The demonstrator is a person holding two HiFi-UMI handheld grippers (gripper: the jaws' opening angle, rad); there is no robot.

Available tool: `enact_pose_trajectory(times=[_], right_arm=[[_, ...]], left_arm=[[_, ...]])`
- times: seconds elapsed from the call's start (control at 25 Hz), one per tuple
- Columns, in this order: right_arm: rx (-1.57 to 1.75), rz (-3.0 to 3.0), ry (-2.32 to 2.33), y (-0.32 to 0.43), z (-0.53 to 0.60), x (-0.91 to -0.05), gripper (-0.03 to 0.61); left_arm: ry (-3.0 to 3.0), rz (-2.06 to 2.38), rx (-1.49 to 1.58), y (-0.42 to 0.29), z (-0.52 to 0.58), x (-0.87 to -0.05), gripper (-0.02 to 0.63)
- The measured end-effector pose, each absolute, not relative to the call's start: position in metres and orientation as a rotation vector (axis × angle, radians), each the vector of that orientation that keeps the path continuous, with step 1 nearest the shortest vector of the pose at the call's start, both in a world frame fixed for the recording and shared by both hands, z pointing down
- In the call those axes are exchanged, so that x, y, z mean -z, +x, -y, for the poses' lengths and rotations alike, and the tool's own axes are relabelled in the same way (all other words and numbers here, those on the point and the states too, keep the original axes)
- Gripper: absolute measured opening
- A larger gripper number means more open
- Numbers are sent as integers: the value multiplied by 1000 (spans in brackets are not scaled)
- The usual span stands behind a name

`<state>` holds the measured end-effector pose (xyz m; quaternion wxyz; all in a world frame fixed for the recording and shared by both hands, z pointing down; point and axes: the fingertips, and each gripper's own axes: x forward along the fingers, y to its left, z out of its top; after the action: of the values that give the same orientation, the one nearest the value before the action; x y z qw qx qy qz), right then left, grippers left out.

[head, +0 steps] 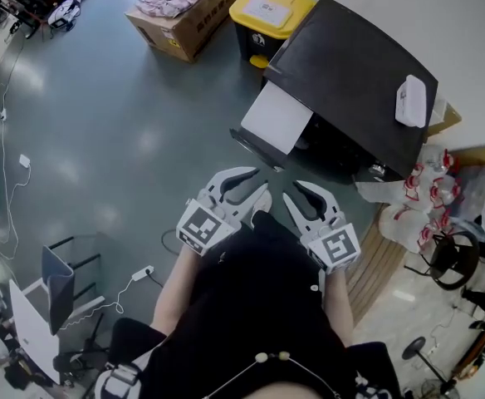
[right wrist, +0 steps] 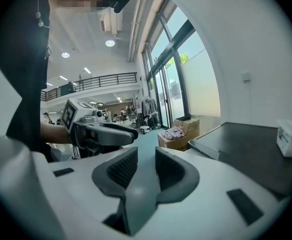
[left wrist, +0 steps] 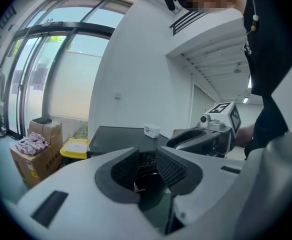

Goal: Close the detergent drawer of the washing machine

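The black-topped washing machine stands ahead of me, and a pale flat panel juts out from its front edge toward me. I cannot tell whether that panel is the detergent drawer. My left gripper hangs in the air just short of that panel, open with nothing between its fingers. Beside it my right gripper is also open and empty. In the left gripper view the left gripper frames the machine's dark front, with the right gripper beside it. The right gripper points past the machine's corner.
A small white box lies on the machine's top. Behind the machine are a yellow-lidded bin and a cardboard box of clothes. Plastic bags pile at the right. A power strip and cable lie on the floor at left.
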<state>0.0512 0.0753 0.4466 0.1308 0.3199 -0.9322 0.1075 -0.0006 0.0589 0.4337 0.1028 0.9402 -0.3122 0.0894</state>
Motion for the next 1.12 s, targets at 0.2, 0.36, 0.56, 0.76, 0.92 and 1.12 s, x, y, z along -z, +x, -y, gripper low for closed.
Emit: enact_pose_trajectory(times=[0.2,0.36,0.56,0.76,0.92,1.12], right_arm=[[-374,2627,830,50,-49,-488,109],[-433,2618,801,50,-37,-525,111],[-567,2559,750,46,-23,-574,115],[-663,2482,701,38,-14,-614,120],[-660,2443,677,34,-13,-630,121],[-641,2425,675,29,-11,-638,101]], left_arm=[[2782,913,-332,3,-40,-452,112],[2802,874,-457,1,-31,-476,112],[2838,673,-519,2,-26,-500,112],[2852,476,-631,7,-19,-530,112],[2842,398,-699,8,-6,-551,112],[2856,319,-717,17,3,-560,112]])
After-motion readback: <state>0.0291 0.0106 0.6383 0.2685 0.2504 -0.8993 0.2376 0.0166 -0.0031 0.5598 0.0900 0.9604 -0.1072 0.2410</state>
